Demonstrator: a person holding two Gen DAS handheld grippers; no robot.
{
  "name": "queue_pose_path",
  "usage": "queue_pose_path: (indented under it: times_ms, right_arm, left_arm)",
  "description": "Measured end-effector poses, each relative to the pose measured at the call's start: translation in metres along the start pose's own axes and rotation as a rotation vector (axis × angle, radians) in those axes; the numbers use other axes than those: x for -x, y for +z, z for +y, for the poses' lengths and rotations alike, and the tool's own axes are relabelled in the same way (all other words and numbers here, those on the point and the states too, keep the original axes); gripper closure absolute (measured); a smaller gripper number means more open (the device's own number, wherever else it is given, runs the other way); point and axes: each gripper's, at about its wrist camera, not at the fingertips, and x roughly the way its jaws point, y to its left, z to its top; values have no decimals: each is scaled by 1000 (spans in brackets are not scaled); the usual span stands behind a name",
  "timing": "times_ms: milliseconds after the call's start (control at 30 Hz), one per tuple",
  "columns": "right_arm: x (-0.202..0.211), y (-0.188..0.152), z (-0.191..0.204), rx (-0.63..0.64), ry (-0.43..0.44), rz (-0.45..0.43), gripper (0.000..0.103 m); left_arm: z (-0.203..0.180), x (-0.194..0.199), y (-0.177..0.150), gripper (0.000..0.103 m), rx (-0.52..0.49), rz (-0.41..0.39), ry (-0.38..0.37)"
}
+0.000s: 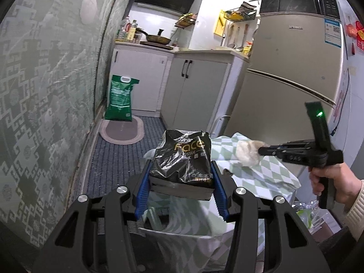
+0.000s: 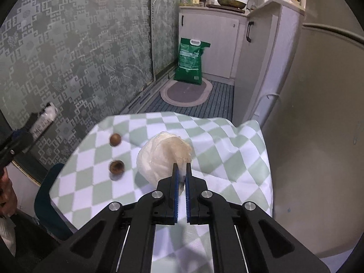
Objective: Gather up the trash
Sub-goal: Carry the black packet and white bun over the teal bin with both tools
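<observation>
So the right hand-held gripper (image 2: 181, 170) is pinched shut on the crumpled white tissue wad (image 2: 162, 157) just ahead of its tips, over the green-checked tabletop (image 2: 227, 150), while the left hand-held gripper (image 1: 180, 177) clamps a black tissue pack (image 1: 183, 157), two brown nutshells (image 2: 116, 166) lying left.

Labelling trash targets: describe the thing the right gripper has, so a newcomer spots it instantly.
Find the green-and-white checked tablecloth beside the fridge. Near its middle sits a crumpled white tissue wad, pinched by the right gripper. Unlike the two small brown nut shells to its left, it is pale, soft and far bigger.
</observation>
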Motion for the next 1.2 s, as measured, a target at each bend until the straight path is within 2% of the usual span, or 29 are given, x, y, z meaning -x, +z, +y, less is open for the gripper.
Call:
queue_pose_path:
  times_ms: [533,833,1200]
  right_arm:
    - [27,26,54,36,119,-90,98]
    - [31,38,93,89,182,-111,98]
    - [17,38,149,195,235,-65,98]
  left_arm:
    - [40,21,-13,52,26,52,143]
    - [62,13,-31,52,21,178,210]
    - [88,0,-55,52,31,349,255]
